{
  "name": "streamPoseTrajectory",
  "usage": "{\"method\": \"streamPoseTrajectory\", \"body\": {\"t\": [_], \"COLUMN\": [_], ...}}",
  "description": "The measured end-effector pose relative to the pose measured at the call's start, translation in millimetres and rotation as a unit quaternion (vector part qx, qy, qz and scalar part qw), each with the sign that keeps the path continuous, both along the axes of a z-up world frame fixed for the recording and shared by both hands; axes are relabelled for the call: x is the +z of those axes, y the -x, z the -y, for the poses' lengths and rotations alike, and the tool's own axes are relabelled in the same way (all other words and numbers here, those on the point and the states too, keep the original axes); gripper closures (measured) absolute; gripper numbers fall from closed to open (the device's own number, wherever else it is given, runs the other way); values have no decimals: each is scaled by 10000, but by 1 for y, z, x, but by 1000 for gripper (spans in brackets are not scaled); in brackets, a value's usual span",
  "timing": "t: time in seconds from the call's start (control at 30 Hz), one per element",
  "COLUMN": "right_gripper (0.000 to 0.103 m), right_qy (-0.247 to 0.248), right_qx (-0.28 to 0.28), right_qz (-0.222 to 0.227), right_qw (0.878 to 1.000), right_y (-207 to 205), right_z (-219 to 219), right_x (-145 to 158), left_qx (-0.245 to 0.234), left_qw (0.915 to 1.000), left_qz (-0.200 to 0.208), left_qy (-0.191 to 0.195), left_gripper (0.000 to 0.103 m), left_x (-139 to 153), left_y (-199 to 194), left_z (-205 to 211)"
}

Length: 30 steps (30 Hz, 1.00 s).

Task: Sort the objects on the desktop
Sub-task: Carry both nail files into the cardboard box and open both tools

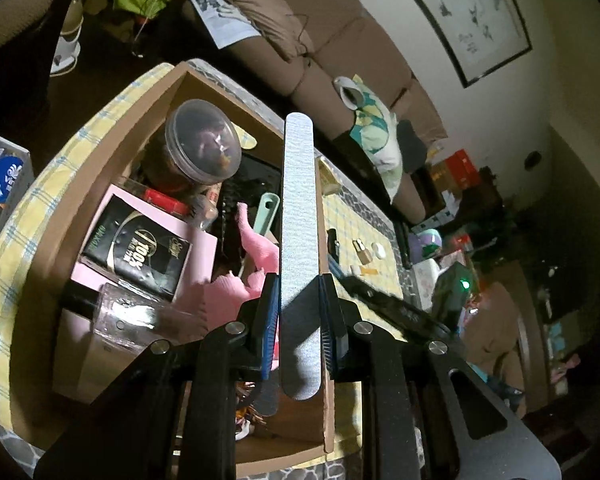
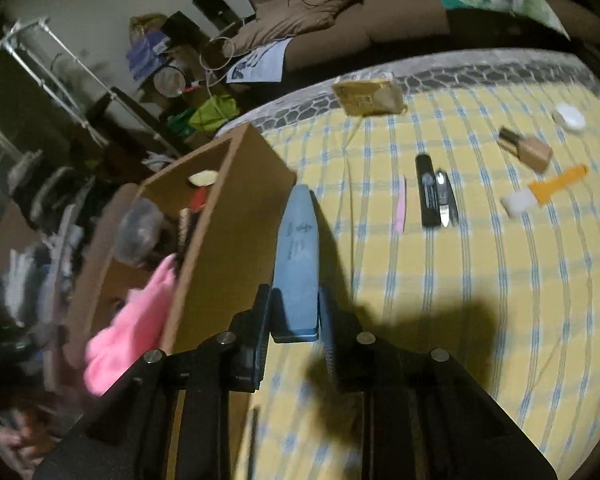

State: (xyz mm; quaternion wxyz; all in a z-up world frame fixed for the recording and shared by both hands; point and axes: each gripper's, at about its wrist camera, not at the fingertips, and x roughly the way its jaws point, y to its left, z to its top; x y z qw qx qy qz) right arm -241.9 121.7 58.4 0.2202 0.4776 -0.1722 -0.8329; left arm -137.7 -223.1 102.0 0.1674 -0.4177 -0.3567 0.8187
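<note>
Left tongs [image 1: 299, 312] clamped on grey nail file [image 1: 299, 216] over cardboard box [image 1: 112, 148]; right tongs [image 2: 296, 320] clamped on blue block [image 2: 298, 256], poss. a buffer.

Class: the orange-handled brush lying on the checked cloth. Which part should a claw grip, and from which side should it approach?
Grip the orange handle of the brush from above, jaws across its narrow width. It lies flat on the cloth with clear cloth on both long sides; the white head looks soft and wider.

The cardboard box [image 2: 228, 216] stands on the tablecloth [image 2: 480, 280]. In it lie a lidded jar [image 1: 204, 142] and a sachet [image 1: 136, 248]. Right of the box lie nail clippers [image 2: 446, 200]; behind it, a sofa [image 2: 360, 12].
</note>
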Motion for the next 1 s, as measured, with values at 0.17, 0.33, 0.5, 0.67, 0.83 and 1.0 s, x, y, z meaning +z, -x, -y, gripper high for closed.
{"method": "streamPoseTrajectory", "body": {"t": [0.17,0.33,0.5,0.67,0.83,1.0], "right_gripper": [80,64,45,75,75,75], "right_qy": [-1130,-2302,-2602,-2626,-1999,-1244], "right_qx": [577,942,825,873,464,412], "right_qz": [-54,-8,-410,-198,-406,-732], "right_qw": [9919,9686,9611,9607,9779,9887], "right_y": [-51,-69,-49,-26,-30,-38], "right_z": [15,40,58,62,35,33], "right_x": [8,-15,-22,-42,-9,54], "left_qx": [-82,-159,-152,-199,-266,-144], "left_qw": [9998,9997,9996,9996,9994,9998], "left_qz": [51,2,-9,13,44,141], "left_qy": [-147,-187,-221,-215,-201,2], "left_gripper": [85,85,85,85,85,85], "left_x": [-4,0,1,-1,-3,-3], "left_y": [-1,-4,-2,1,3,13], "left_z": [0,-4,-4,-2,-1,2]}}
